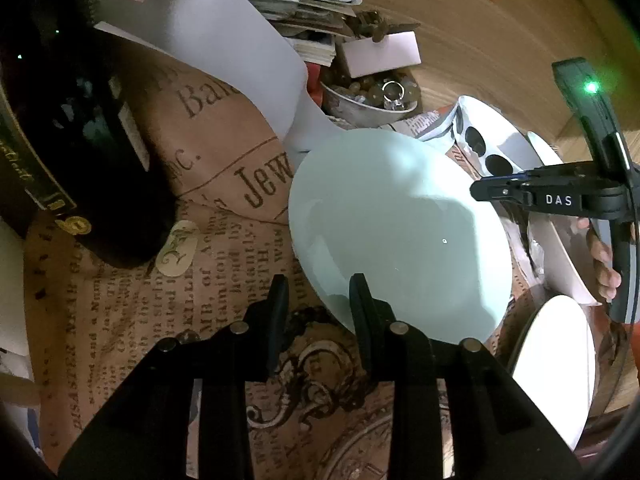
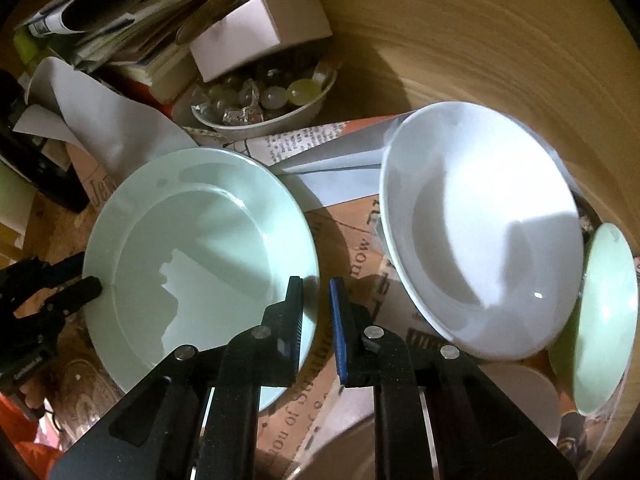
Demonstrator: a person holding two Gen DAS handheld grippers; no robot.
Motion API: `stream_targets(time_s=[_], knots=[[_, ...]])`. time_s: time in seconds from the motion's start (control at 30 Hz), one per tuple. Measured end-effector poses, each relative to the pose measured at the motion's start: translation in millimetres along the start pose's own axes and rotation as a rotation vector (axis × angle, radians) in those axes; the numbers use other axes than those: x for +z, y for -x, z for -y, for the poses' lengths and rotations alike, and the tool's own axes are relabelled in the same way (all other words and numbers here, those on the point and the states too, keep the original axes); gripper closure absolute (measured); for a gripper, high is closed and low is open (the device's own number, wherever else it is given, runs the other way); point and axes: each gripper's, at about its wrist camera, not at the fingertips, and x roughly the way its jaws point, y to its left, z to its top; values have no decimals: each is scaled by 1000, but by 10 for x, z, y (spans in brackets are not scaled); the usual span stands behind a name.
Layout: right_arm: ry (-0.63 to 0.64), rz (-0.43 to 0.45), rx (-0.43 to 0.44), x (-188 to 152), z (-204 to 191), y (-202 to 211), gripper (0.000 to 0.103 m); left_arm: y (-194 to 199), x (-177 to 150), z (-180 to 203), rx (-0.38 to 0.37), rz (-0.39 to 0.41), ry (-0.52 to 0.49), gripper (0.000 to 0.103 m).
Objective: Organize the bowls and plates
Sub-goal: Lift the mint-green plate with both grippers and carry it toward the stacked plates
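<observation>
Newsprint-covered table (image 1: 132,320), cluttered. Green plate (image 1: 400,232) lies mid-frame; left gripper (image 1: 318,300) is parted astride its near rim, right gripper (image 2: 316,304) parted, empty. Glazed rim could slip against tilted white plate (image 2: 480,232).

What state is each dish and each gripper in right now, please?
Green plate: lying flat on the newspaper-print paper, empty.
White plate: tilted, propped up, empty.
Small green plate: tilted steeply at the right edge.
Bowl: upright, full of glass pebbles.
Left gripper: open, one finger over the green plate's rim, not clamped.
Right gripper: open, holding nothing, at the green plate's near rim.
</observation>
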Motion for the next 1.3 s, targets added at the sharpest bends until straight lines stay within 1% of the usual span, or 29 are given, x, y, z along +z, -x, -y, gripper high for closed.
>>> stream_targets(time_s=[0.1, 0.27, 0.5, 0.57, 0.63, 0.73, 0.87, 0.97, 1.13, 1.3], knots=[[9, -22, 15, 54, -28, -50, 90, -22, 0, 11, -8, -6, 0, 72], [18, -48, 22, 113, -75, -157, 79, -122, 29, 36, -43, -29, -4, 72], [2, -37, 30, -4, -37, -198, 79, -171, 51, 91, -52, -25, -21, 72], [-4, -33, 27, -4, -28, -191, 81, -173, 50, 101, -51, -25, -13, 72], [-13, -31, 38, 0, -5, -217, 82, -164, 63, 109, -52, -23, 1, 72], [-13, -20, 42, -15, 29, -148, 83, -108, 62, 85, -55, -10, 15, 72], [5, 12, 42, -65, 35, -29, 83, -18, 53, 44, -67, 8, 25, 72], [7, 54, 42, -90, 51, 117, 83, 87, 22, 49, -66, 29, 17, 72], [14, 120, 51, -153, 78, 369, 83, 297, -14, 37, -74, 69, 17, 72], [20, 160, 50, -260, 97, 576, 83, 488, -24, 68, -76, 113, 19, 72]])
